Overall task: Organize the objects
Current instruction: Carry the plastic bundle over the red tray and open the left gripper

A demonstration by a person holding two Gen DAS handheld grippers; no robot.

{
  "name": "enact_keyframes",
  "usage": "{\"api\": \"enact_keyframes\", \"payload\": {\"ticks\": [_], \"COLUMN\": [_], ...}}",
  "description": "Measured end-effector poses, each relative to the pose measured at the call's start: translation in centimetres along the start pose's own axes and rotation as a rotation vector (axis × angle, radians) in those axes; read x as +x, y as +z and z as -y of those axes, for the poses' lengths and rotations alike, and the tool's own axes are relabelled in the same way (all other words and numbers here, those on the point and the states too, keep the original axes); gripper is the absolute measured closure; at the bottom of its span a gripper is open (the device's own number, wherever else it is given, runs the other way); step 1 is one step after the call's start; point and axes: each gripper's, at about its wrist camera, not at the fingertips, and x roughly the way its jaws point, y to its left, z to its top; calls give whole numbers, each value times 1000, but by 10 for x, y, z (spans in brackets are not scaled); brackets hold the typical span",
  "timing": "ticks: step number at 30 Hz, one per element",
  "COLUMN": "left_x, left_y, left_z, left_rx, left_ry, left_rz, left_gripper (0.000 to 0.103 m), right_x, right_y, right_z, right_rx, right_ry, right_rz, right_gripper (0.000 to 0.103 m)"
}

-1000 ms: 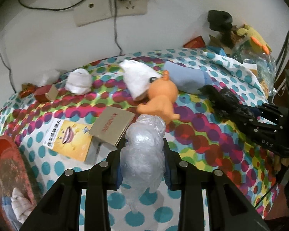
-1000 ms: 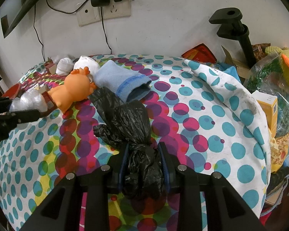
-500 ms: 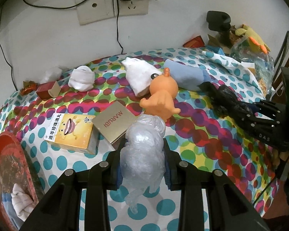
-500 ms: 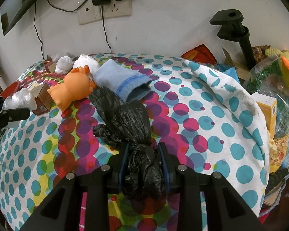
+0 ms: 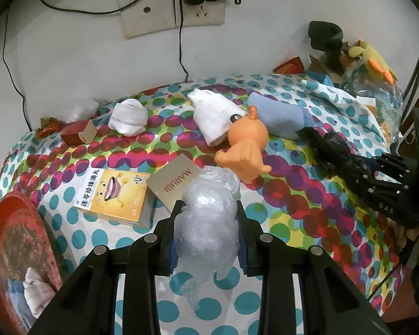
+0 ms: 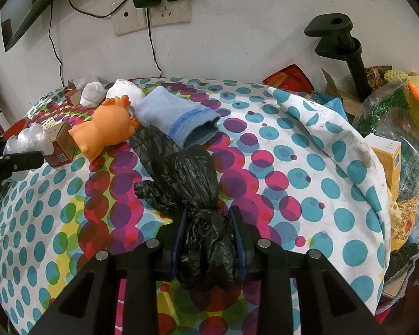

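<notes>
You have a crumpled clear plastic bag [image 5: 208,217] pinched tight in the jaws of your left gripper [image 5: 208,233], held above the near edge of the tabletop [image 5: 307,206]. Your right gripper [image 6: 208,237] has its jaws clamped on the knot of a black plastic bag [image 6: 192,184], whose far end lies on the cloth. Sorting looks barely begun: the orange toy [image 5: 245,150], blue sock [image 5: 279,117], white socks [image 5: 128,115] and boxes lie scattered mid-tabletop. A red basin [image 5: 14,223] at the left edge holds some cloth. The tan box [image 5: 176,185] reads "MARUBI"; the yellow box [image 5: 113,195] carries Chinese print.
</notes>
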Motion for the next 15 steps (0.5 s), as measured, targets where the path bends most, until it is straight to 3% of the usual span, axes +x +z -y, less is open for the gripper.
{"api": "enact_keyframes", "payload": {"ticks": [15], "left_x": [-15], "left_y": [5], "left_z": [-27], "left_rx": [-31], "left_ry": [37], "left_rz": [18], "left_gripper": [73], "right_x": [1], "right_y": [0], "right_z": [-1], "right_rx": [-7], "right_ry": [-9], "right_rz": [-1], "right_gripper": [71]}}
